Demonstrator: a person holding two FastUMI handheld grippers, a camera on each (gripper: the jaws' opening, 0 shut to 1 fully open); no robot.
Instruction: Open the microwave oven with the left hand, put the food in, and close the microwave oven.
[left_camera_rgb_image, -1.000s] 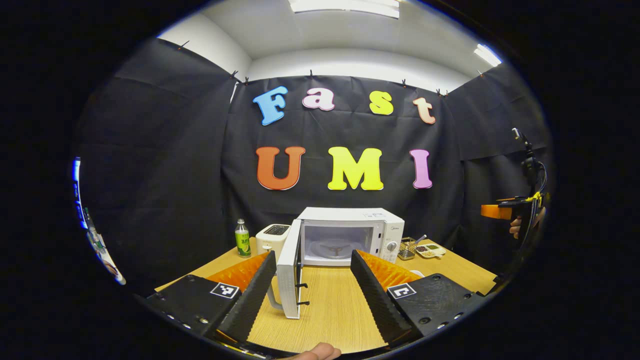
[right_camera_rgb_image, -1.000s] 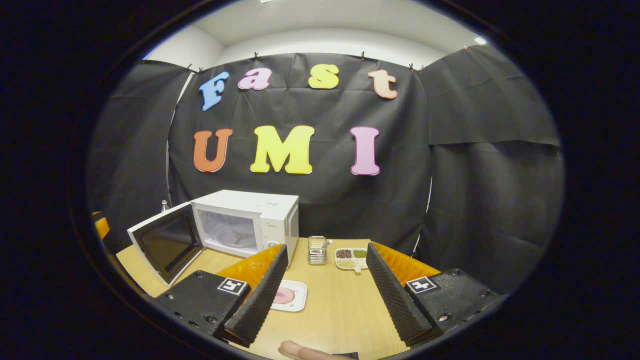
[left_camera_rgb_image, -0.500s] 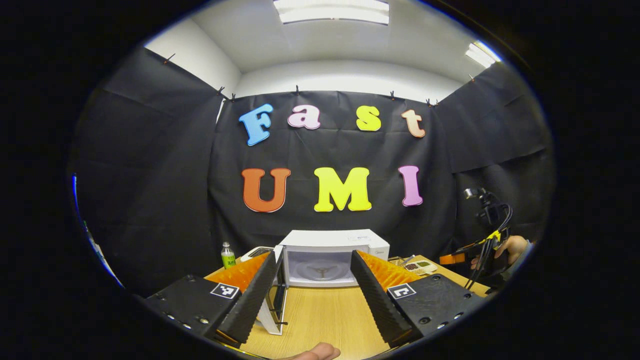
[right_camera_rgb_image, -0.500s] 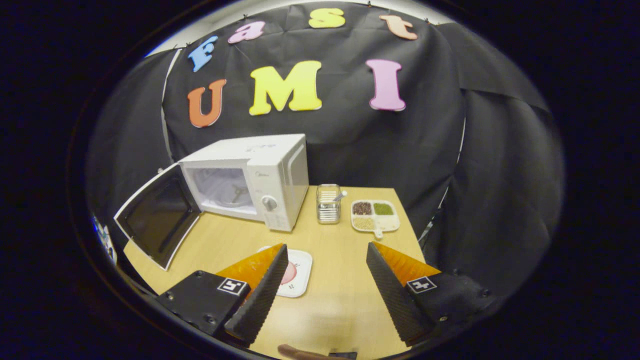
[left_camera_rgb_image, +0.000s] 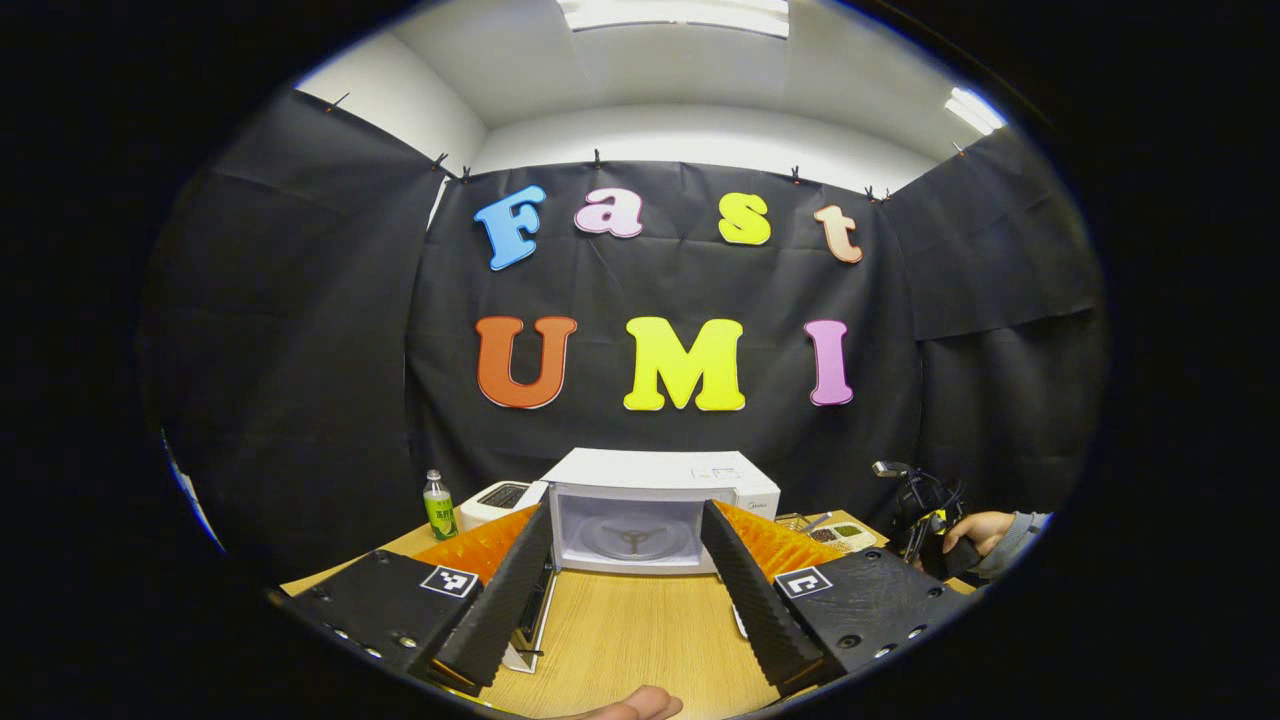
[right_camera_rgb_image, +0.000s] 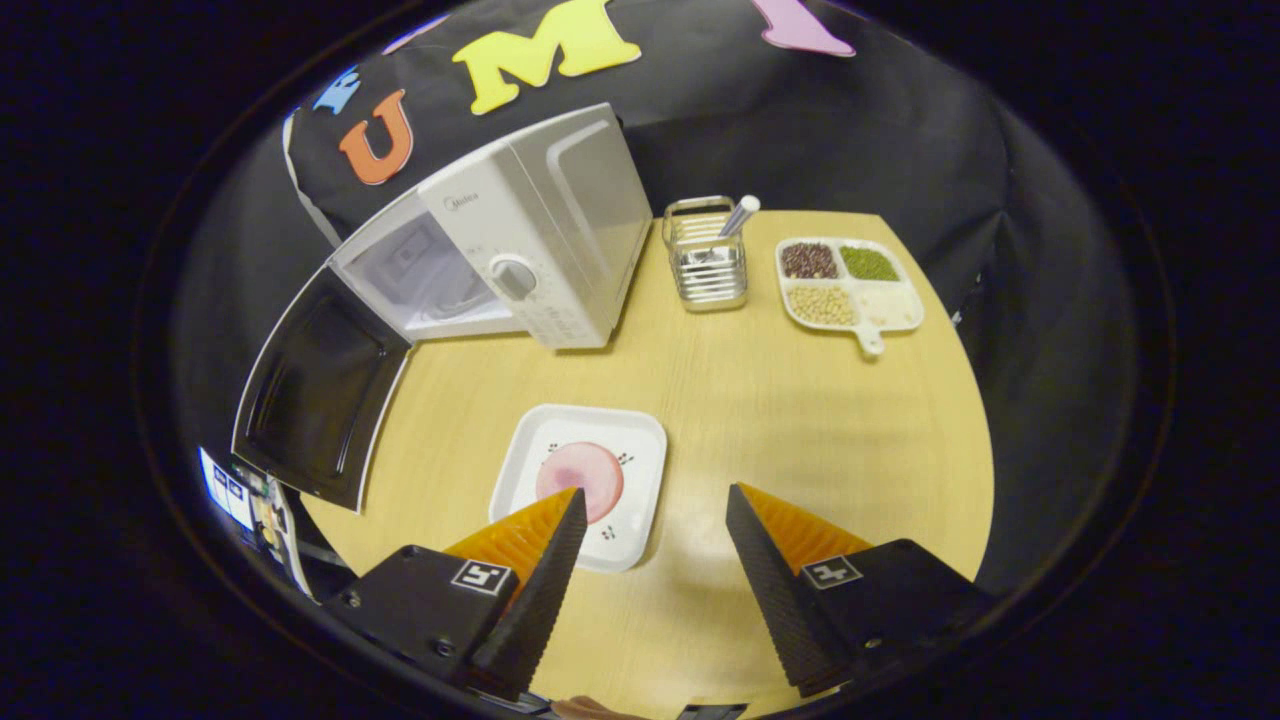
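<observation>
The microwave (right_camera_rgb_image: 520, 250) door (right_camera_rgb_image: 315, 385) stands open. Your right tool (right_camera_rgb_image: 650, 560) hangs open above the plate of food (right_camera_rgb_image: 585, 480) on the counter (right_camera_rgb_image: 800, 420); your left tool (left_camera_rgb_image: 625, 590) is open, empty. Loading and closing remain.

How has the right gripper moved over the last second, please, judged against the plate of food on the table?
Yes: the right gripper has tipped down and closed in over the plate, which now lies just ahead of its open fingers.
</observation>
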